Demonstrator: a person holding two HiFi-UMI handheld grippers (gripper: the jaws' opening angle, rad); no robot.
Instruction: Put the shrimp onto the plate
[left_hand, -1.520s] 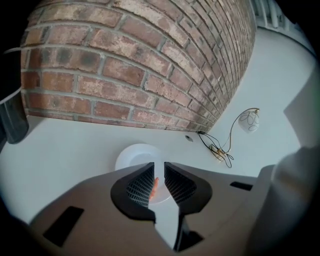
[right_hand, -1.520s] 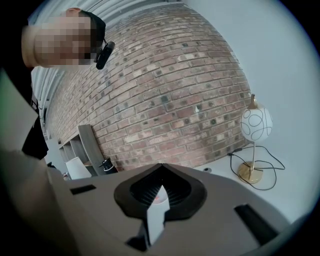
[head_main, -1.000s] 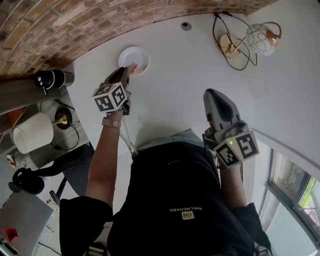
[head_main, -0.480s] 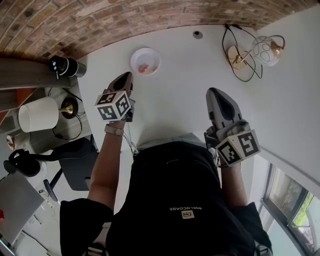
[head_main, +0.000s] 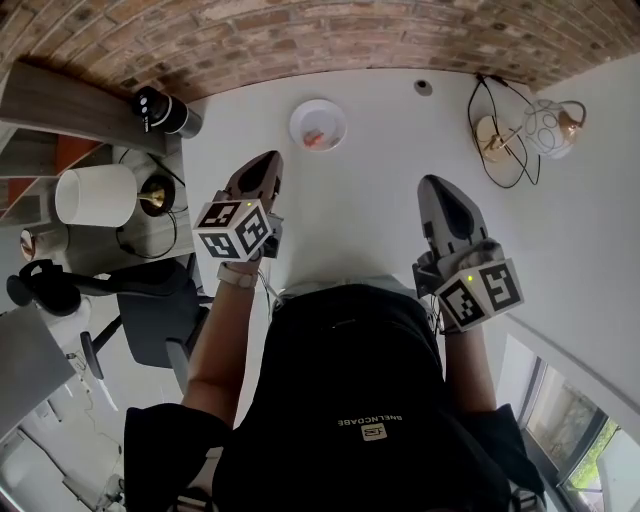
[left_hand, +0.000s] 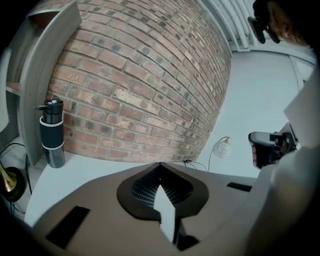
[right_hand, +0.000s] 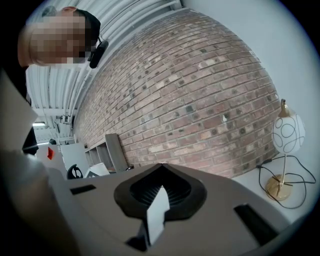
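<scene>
A small white plate (head_main: 318, 122) sits on the white table near the brick wall, and an orange shrimp (head_main: 314, 137) lies on it. My left gripper (head_main: 262, 168) is held well short of the plate, nearer my body, with its jaws shut and nothing between them (left_hand: 160, 166). My right gripper (head_main: 441, 192) hovers to the right at about the same distance, also shut and empty (right_hand: 161, 168). Neither gripper view shows the plate or the shrimp.
A black tumbler (head_main: 165, 111) stands at the table's far left by a grey shelf (left_hand: 42, 75). A globe lamp (head_main: 548, 127) with a brass base (head_main: 492, 138) and black cable is at the far right. A white lampshade (head_main: 95, 195) and an office chair (head_main: 140, 300) are left of the table.
My left gripper has drawn back from the plate toward my body, and the shrimp now lies on the plate by itself. The right gripper has hardly moved.
</scene>
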